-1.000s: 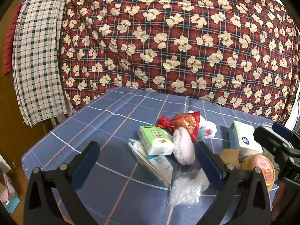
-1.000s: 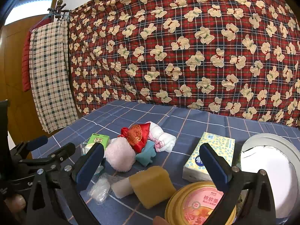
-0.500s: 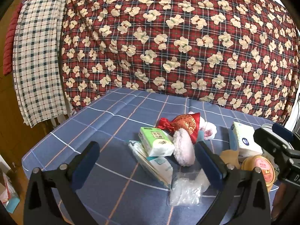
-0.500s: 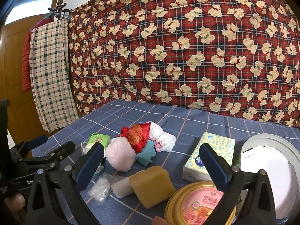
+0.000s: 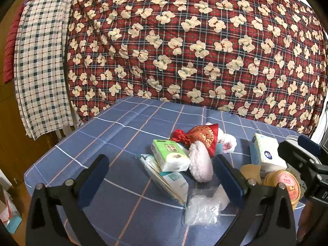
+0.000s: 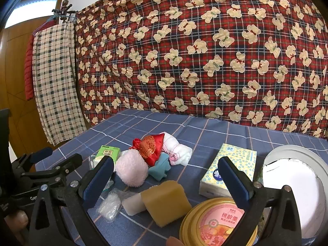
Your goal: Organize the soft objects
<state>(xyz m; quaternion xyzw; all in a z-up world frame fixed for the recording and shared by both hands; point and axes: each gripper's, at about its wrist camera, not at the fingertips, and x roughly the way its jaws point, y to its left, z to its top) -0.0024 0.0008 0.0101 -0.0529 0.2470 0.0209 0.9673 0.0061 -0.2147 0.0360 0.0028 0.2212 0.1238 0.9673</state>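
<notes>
**Soft objects heaped on the tabletop, both grippers empty**

The left gripper (image 5: 161, 176) and the right gripper (image 6: 166, 176) hover above the near edge of the tabletop (image 5: 127, 127), each with its fingers spread wide and grasping nothing. By the look of the scene, sorting has not begun: the soft things lie in one loose heap near the middle of the blue checked cloth. A pink fluffy puff (image 6: 131, 171) leans against a red embroidered pouch (image 6: 150, 146), with a white and pink cloth (image 6: 178, 152) behind and a teal cloth (image 6: 161, 169) just beside. To the left lie a green tissue pack (image 5: 170, 153) resting on a flat wipes pack (image 5: 170, 181). Nearer the camera are a clear plastic bag (image 6: 109, 204), a white sponge (image 6: 132, 204) and a yellow sponge (image 6: 166, 202), touching one another. A tissue box (image 6: 227, 168) stands apart on the right.

Two containers sit at the right edge. The round white bin (image 6: 295, 157) shows only a white lining; no object is visible inside. The yellow tin (image 6: 217, 221) has its lid on, contents hidden. All the moving appears still to be done.
</notes>
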